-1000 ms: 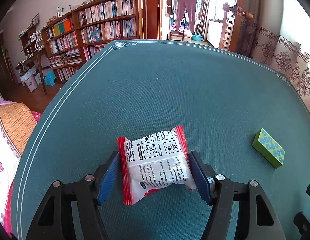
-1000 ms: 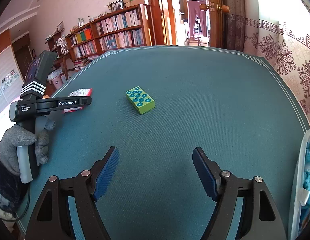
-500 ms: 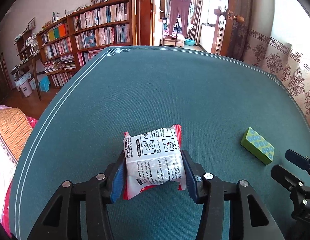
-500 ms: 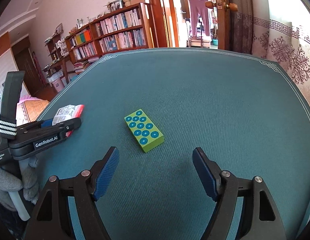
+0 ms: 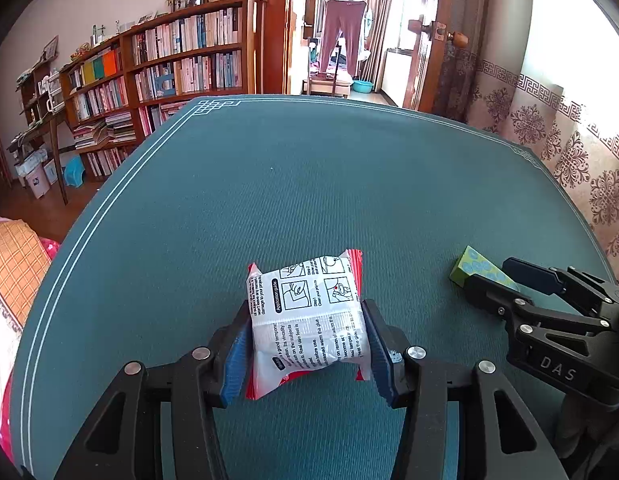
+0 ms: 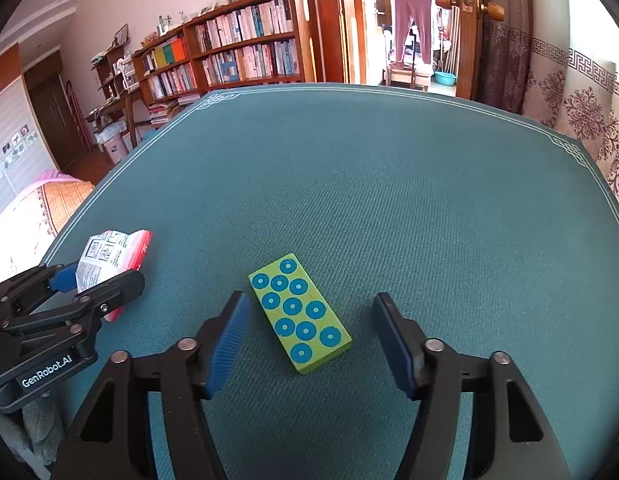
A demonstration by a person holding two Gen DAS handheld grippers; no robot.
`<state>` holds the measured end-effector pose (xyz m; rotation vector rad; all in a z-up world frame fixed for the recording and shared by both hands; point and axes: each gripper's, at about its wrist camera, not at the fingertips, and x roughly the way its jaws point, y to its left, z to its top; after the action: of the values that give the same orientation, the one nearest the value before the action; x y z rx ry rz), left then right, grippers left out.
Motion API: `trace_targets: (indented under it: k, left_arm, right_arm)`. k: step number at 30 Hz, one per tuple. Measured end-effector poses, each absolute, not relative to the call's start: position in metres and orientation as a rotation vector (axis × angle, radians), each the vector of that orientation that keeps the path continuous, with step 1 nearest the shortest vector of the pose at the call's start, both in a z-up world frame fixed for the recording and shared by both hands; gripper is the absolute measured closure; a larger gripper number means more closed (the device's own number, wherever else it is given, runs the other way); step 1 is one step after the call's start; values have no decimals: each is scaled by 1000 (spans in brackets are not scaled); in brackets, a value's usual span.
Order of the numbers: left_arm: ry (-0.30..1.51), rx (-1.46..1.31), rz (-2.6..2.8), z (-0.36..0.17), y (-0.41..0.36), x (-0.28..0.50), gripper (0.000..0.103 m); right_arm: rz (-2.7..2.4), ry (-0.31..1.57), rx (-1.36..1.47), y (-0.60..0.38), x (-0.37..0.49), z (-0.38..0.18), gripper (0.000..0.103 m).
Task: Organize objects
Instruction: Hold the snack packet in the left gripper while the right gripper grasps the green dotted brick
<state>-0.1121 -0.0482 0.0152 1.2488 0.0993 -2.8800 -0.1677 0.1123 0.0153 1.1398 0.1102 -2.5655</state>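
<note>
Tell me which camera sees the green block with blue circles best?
The right wrist view: the whole green block lies flat between the open right claw, every blue circle showing. In the left wrist view only one corner peeks out behind that claw.

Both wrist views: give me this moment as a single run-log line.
left gripper: shut on sachet | right gripper: open, straddling green block | block flat on table, not gripped

one packet [image 5: 307, 316], one green block [image 6: 299, 312]
</note>
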Motion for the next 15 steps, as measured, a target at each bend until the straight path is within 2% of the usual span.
trace_targets:
  k: [6,15]
  left_arm:
    - [90,1260,-2888,14,-45,-110,49]
    - [63,1268,-2899,11,-41,-107,49]
  right_arm:
    - [-2590,170,1130,107,-163,15,72]
    - [-2598,72,1136,124,-147,13,73]
